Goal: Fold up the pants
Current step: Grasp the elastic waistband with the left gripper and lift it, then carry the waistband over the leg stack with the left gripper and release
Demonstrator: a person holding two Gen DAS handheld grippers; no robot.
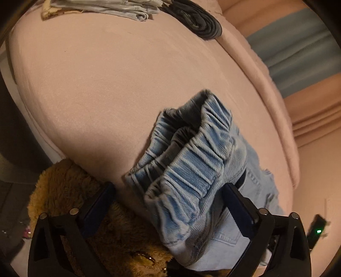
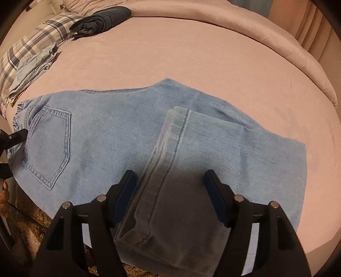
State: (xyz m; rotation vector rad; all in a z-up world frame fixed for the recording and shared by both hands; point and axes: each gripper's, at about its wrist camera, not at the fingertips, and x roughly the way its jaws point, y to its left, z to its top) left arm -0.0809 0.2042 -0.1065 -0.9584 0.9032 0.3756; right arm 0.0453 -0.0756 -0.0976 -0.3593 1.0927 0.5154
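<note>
The light blue jeans (image 2: 119, 136) lay flat across the pink bed (image 2: 191, 53), back pocket (image 2: 48, 144) up, with the leg end (image 2: 170, 170) already folded back over the thighs. In the right wrist view the right gripper (image 2: 170, 191) hovered at 6 o'clock, its fingers (image 2: 127, 187) about half open astride that folded leg end; the pads did not seem to press on it. In the left wrist view the left gripper (image 1: 168, 204) had its fingers wide apart around the bunched elastic waistband (image 1: 187, 157), which stood up between them at 5 o'clock, not clamped. I judge that the fold was half made. The next move probably called for closing on both ends and bringing waistband and leg end together evenly. Folded clothes (image 2: 102, 20) waited at 11 o'clock.
</note>
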